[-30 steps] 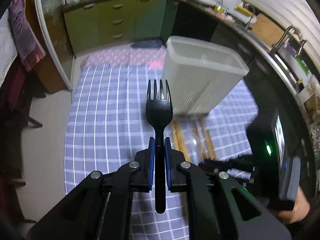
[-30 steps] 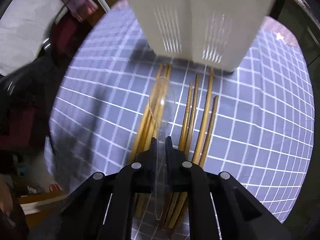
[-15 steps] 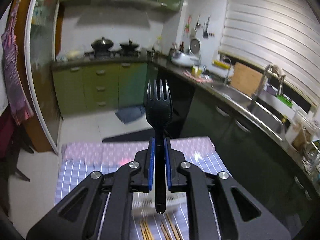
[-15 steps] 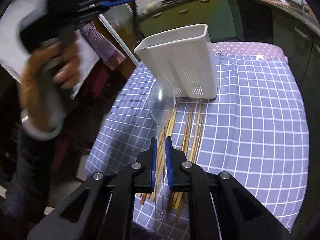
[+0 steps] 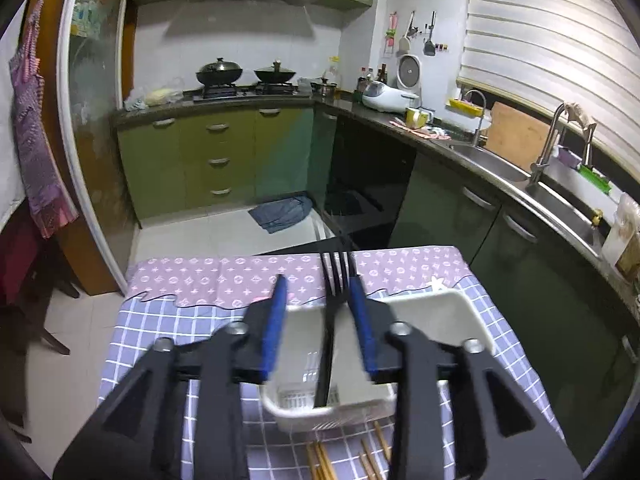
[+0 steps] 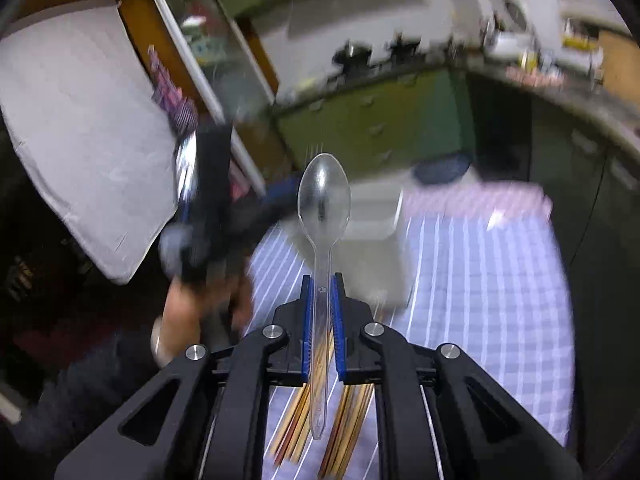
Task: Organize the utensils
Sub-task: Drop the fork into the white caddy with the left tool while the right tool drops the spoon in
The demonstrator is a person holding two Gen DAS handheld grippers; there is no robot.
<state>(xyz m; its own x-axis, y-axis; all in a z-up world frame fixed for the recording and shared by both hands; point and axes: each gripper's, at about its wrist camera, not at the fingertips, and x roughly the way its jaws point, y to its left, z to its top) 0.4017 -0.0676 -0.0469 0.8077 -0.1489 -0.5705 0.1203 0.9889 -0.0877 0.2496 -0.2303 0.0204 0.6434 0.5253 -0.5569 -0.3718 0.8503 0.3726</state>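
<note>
Checked cloth covered the surface, and we saw its far edge end at open floor before the green cabinets, with bare cloth left and right of the one white holder standing near the middle. Our left gripper hung over that holder, its jaws opening; the one black fork stood tines-up between the blue pads, close to the right pad and clear of the left, its handle reaching down into the holder. Our right gripper had its jaws clamped on the handle of one clear plastic spoon, bowl up, above the wooden chopsticks lying beside the holder's near side; blur kept us from counting them.
</note>
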